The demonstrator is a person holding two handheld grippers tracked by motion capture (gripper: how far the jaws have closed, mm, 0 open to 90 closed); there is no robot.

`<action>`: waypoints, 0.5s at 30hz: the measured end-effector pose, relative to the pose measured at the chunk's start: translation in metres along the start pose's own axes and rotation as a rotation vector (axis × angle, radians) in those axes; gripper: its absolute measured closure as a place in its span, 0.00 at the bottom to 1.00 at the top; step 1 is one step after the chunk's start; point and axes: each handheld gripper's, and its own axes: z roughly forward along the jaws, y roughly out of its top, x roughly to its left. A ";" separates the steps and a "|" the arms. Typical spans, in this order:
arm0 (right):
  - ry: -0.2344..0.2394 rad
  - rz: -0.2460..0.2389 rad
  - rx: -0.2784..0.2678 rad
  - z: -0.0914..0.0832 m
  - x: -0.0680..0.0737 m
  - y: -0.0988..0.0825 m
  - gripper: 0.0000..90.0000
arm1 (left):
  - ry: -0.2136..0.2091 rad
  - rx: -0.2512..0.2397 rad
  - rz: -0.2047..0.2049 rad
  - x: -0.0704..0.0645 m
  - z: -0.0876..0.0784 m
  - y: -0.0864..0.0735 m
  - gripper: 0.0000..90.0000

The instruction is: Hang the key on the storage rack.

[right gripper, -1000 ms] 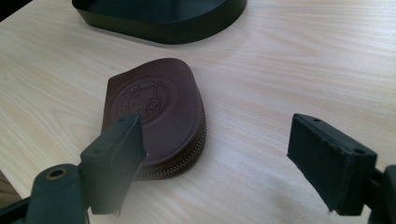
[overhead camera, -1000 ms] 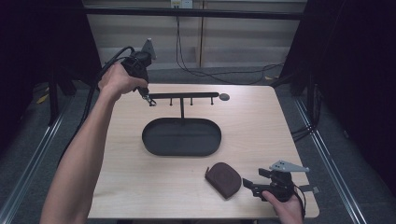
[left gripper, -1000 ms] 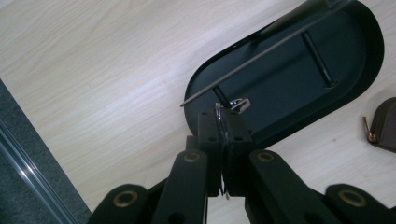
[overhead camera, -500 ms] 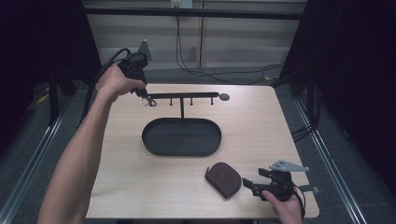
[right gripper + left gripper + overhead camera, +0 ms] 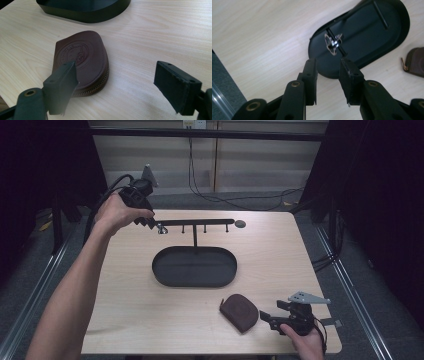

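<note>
Left gripper view: key ring on bar

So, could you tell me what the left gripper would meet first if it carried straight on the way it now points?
Probably the key ring hanging on the stand's bar, straight ahead of the left gripper, whose jaws have just been opening with nothing between them. Beyond lies the black tray; depth is unclear.

One fixed overhead camera, two riding on the grippers.

The high view looks forward and down over the whole table. The left gripper view looks steeply down at the black tray; the right gripper view skims low, close to the brown pouch. All share tray and pouch.
</note>
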 end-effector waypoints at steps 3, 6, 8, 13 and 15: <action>-0.002 -0.002 0.000 0.000 0.000 0.000 0.20 | -0.024 -0.011 0.010 0.002 -0.001 -0.009 0.75; -0.002 -0.002 0.001 0.000 0.000 0.000 0.20 | -0.051 -0.031 0.025 0.002 0.001 -0.019 0.73; -0.005 -0.002 0.002 0.000 0.000 0.000 0.20 | -0.051 -0.048 0.050 -0.002 0.005 -0.028 0.69; -0.006 -0.002 0.004 0.001 0.000 0.000 0.20 | -0.042 -0.090 0.051 -0.006 0.009 -0.040 0.62; -0.006 -0.002 0.004 0.001 0.000 0.000 0.20 | -0.066 -0.116 0.061 -0.006 0.012 -0.047 0.57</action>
